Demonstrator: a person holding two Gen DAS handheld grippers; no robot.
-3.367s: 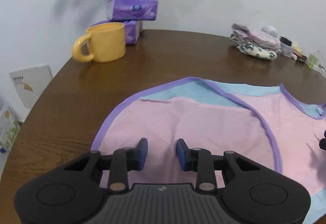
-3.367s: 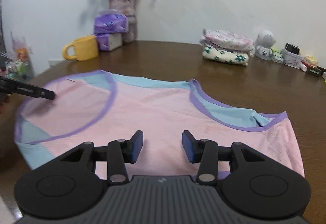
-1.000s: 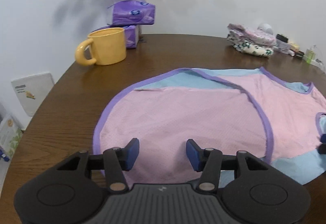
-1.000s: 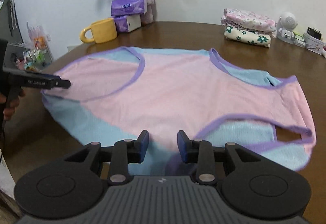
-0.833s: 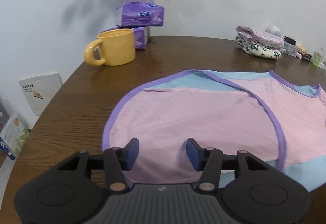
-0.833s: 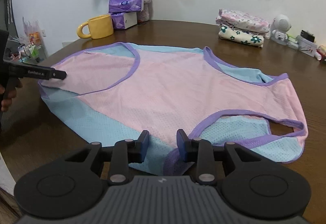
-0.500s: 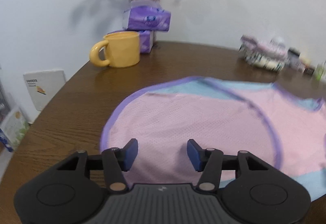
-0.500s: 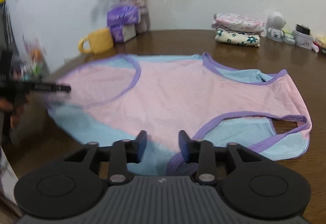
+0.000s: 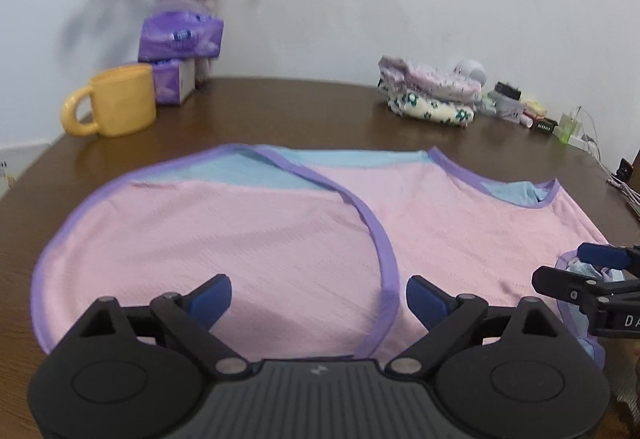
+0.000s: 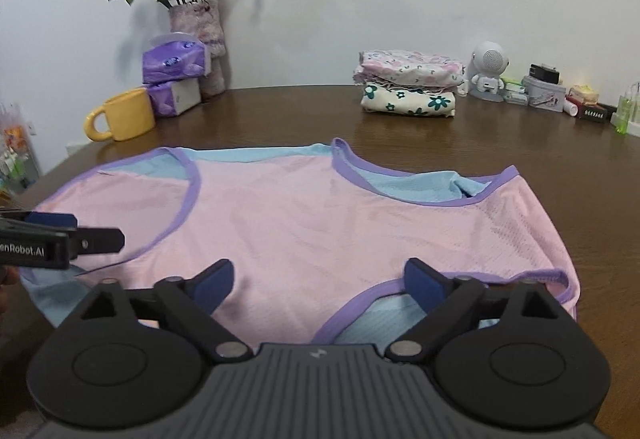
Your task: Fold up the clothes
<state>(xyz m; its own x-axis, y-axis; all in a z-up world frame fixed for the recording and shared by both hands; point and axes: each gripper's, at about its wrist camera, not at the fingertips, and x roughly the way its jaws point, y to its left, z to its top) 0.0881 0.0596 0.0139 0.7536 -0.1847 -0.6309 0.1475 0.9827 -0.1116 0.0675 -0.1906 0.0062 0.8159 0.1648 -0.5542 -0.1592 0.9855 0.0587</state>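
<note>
I read this moment as the release at the end of one fold. The shirt (image 10: 320, 223), pink and light blue with purple trim, lies flat on the brown counter (image 10: 280, 115), spread across its near half. One side is laid over the body, and its purple-edged hem (image 9: 376, 235) curves across the pink panel.

Left gripper (image 9: 319, 297): its fingers are opening and stand wide apart. Only flat cloth lies below the gap; neither pad presses on it. In the right wrist view this gripper enters from the left edge, just above the shirt's left border.

Right gripper (image 10: 319, 281): its fingers are also opening and wide apart, with nothing pinched between them. Below them sits the near armhole (image 10: 376, 303), where blue cloth shows inside the purple trim.

Next move, in my judgement: another fold, which calls for a fresh grasp at two points along one edge. I would lower each gripper onto an edge or corner, close on all layers there, then lift and carry both sides together so the cloth stays square. The mesh looks thin and limp, so a shallow pinch may catch only the top layer.

Keep clear of the yellow mug (image 10: 122, 115), the tissue packs (image 10: 174, 67) and the flower vase (image 10: 198, 35) at the far left, and the stack of folded clothes (image 10: 408, 87) at the far right; all stand well apart from the shirt.
</note>
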